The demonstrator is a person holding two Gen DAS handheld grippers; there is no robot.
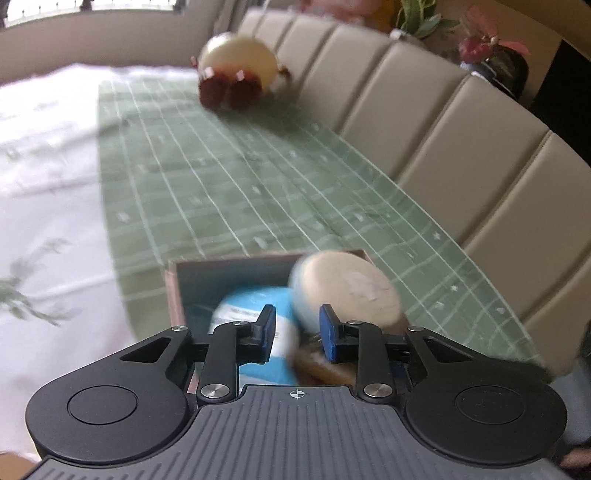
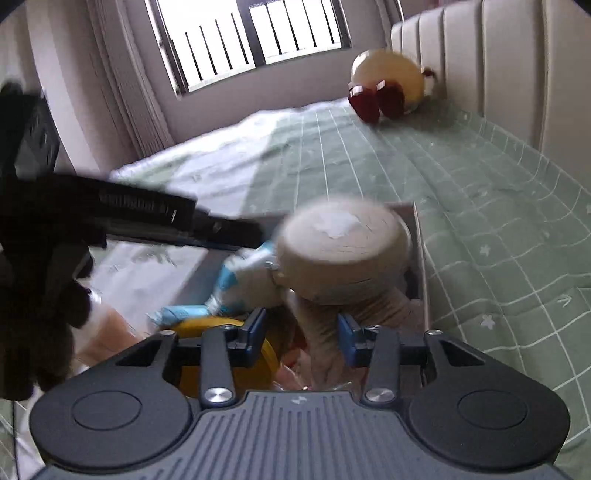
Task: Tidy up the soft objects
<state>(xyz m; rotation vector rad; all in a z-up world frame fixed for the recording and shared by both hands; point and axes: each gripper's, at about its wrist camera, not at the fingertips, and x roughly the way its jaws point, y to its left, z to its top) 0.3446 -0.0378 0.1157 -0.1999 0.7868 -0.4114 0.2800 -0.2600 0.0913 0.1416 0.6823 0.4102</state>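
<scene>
A green checked bedspread (image 1: 229, 177) is being seen ahead of the jaws, a beige padded headboard (image 1: 424, 122) running off to their right, a barred window (image 2: 251, 33) lying far ahead.

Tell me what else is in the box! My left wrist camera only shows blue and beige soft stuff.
Observer: A yellow thing lies at the near end of the box, below the right hand-held gripper.
Operator: Is that gripper grabbing anything?
Observer: It does not look like it. Its jaws stand apart, with the lower part of the beige toy between them, not squeezed as far as I can tell.
</scene>
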